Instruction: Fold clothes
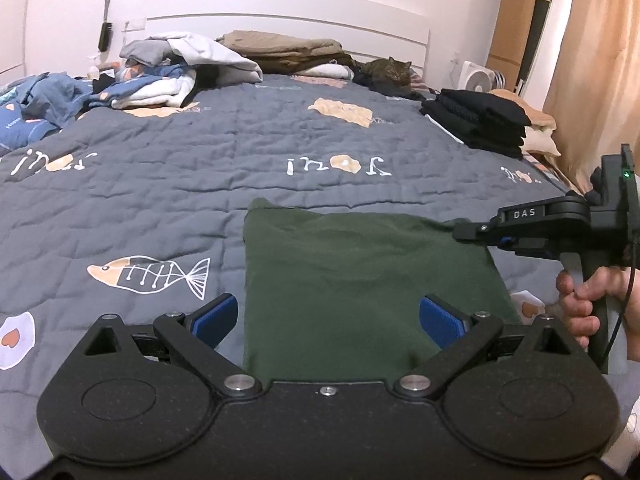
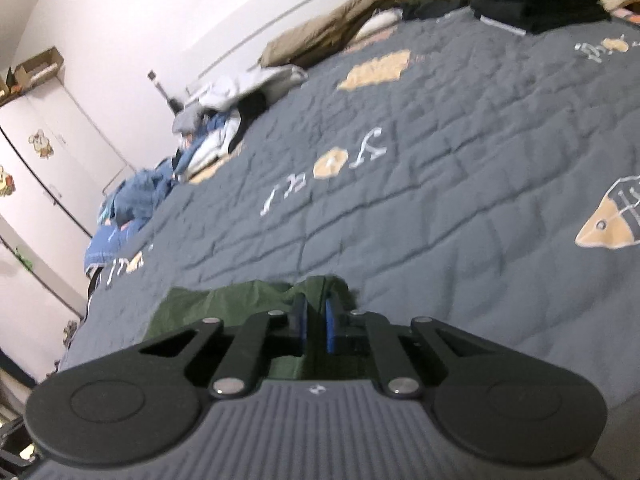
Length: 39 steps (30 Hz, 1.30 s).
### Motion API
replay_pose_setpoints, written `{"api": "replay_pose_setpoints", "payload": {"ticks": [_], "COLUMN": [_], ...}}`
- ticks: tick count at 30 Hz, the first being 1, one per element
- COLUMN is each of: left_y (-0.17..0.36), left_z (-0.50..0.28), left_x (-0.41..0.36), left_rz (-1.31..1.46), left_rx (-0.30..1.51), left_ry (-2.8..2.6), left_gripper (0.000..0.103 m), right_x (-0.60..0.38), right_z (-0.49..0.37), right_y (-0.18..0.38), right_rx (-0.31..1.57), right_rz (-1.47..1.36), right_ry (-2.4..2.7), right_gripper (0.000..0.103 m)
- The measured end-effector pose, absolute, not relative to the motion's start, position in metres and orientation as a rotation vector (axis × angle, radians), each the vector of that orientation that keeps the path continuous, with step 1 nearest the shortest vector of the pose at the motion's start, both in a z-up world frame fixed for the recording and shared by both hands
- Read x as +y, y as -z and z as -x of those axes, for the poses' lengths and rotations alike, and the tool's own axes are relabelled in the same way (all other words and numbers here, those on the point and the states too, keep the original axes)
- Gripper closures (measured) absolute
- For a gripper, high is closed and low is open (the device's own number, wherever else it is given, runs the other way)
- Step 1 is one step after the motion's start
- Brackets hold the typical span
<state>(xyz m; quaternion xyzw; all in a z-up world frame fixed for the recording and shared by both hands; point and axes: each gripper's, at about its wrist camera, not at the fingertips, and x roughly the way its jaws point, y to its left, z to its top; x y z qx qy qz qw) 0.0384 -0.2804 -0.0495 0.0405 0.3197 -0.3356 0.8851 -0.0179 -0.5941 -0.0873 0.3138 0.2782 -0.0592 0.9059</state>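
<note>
One left gripper (image 1: 326,318) hovers with fingers (image 1: 216,318) spread wide over one green garment (image 1: 360,280), flat on the bed (image 1: 160,184). One right gripper (image 2: 315,322) seems clenched on its far right corner; open quilt beyond.

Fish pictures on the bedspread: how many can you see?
2: one fish left of the green garment; another fish at the right-wrist view's right edge. More may be hidden.
</note>
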Motion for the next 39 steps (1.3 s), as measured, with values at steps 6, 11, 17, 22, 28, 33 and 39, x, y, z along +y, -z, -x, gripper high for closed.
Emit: {"api": "replay_pose_setpoints", "payload": {"ticks": [6, 11, 17, 22, 28, 33, 39], "left_y": [0.052, 0.056, 0.064, 0.076, 0.104, 0.126, 0.146], "left_z": [-0.047, -0.059, -0.084, -0.112, -0.165, -0.196, -0.213], "left_x": [-0.278, -0.274, -0.269, -0.266, -0.259, -0.256, -0.264], "left_rz": [-0.075, -0.066, -0.004, 0.079, 0.282, 0.355, 0.340], "left_rx": [0.693, 0.720, 0.768, 0.832, 0.969, 1.064, 1.121], "left_ry": [0.697, 0.715, 0.763, 0.811, 0.835, 0.854, 0.905], "left_gripper": [0.005, 0.005, 0.005, 0.005, 0.005, 0.005, 0.003], "right_x": [-0.598, -0.606, -0.612, -0.608, -0.606, -0.608, -0.602], "right_z": [0.009, 0.020, 0.051, 0.079, 0.104, 0.119, 0.136], "right_y": [0.097, 0.091, 0.076, 0.078, 0.084, 0.087, 0.096], "right_rx": [0.635, 0.656, 0.652, 0.673, 0.701, 0.700, 0.714], "right_rz": [-0.635, -0.667, -0.707, -0.694, -0.713, -0.731, -0.771], "right_ry": [0.105, 0.078, 0.026, 0.021, 0.020, 0.038, 0.060], "right_gripper": [0.091, 0.077, 0.056, 0.054, 0.054, 0.054, 0.054]}}
